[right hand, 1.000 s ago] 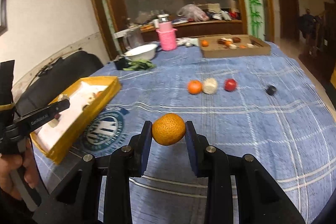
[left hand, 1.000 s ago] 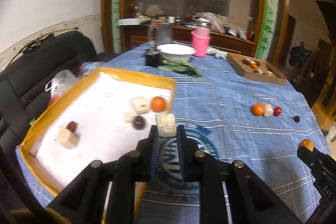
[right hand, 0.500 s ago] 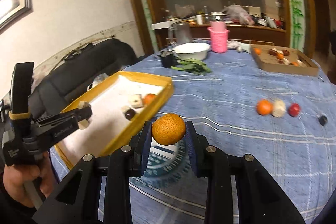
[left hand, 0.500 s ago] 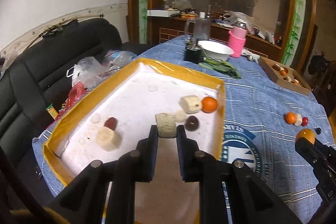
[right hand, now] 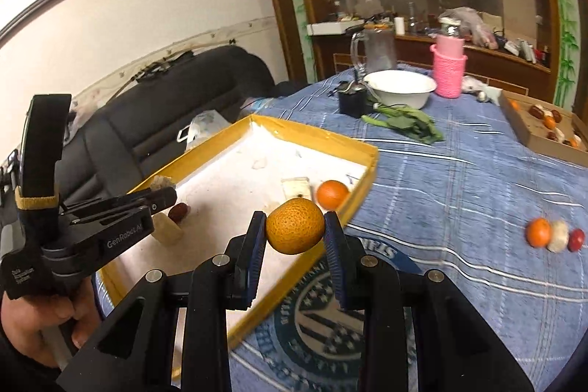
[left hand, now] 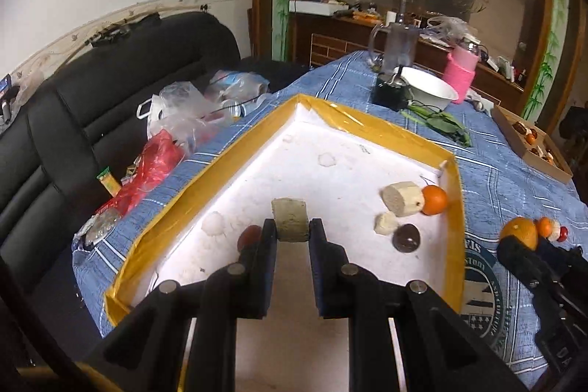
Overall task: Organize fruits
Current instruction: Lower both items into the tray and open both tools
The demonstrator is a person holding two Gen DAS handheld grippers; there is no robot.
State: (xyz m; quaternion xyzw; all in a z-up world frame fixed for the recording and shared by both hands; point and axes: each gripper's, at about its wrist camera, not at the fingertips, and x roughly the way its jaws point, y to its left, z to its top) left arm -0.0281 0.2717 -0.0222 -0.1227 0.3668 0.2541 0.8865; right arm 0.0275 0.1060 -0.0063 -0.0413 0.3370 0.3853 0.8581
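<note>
The left gripper (left hand: 292, 234) grips a pale beige cylindrical chunk (left hand: 289, 219) between its pads, above the white floor of the yellow-rimmed shallow tray (left hand: 454, 208). The right gripper (right hand: 295, 237) clamps a dimpled orange mandarin (right hand: 295, 226) at its fingertips, just over the tray's near edge on the blue striped tablecloth (right hand: 459, 193). A smoother orange fruit (right hand: 332, 194) lies inside the tray's corner.

Tray floor: the white floor of the yellow-rimmed shallow cardboard tray (left hand: 323, 142) lies bare at its far half.
Tray near right: a pale cork-like cylinder (left hand: 401, 199), a small orange fruit (left hand: 434, 200), a pale chunk (left hand: 385, 223) and a dark round fruit (left hand: 407, 237) crowd this corner.
Tray rim: the raised yellow wall bars low entry.
Counter middle: the blue striped cloth (right hand: 459, 179) lies open between tray and a row of three small fruits (right hand: 555, 234).
Far end: a white bowl (right hand: 400, 87) and a pink knitted basket (right hand: 448, 70) block.
</note>
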